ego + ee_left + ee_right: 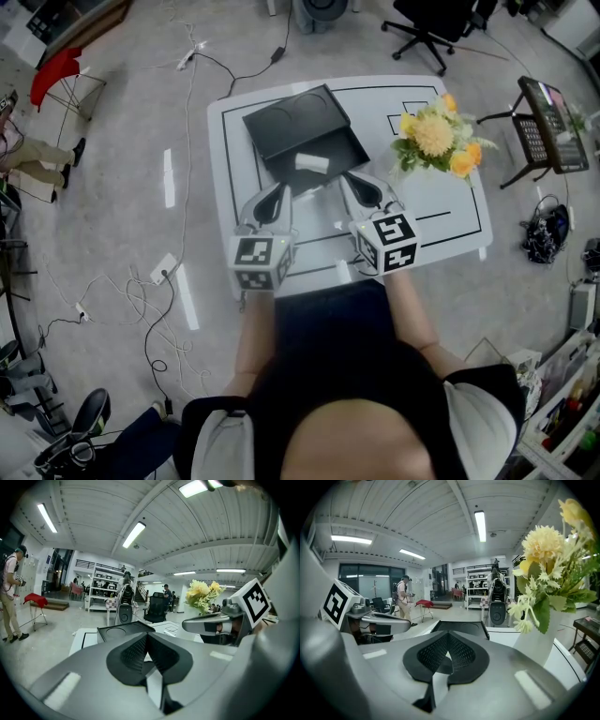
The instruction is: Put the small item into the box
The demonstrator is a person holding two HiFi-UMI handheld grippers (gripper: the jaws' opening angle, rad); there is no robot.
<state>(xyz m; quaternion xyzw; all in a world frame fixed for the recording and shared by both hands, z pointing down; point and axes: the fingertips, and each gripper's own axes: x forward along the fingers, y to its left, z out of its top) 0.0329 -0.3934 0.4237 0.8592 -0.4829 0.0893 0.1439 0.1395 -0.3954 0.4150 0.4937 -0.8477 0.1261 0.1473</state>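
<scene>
A black box lies open on the white table, its lid laid back toward the far side. A small white item rests in the box's near half. Both grippers hover side by side just short of the box's front edge. My left gripper is shut with nothing between its pads. My right gripper is also shut and empty. The box shows beyond the left jaws, and the box shows again beyond the right jaws.
A white vase of yellow flowers stands on the table right of the box, close to my right gripper. Cables trail over the floor at left. An office chair and a small stand sit beyond the table. A person stands far left.
</scene>
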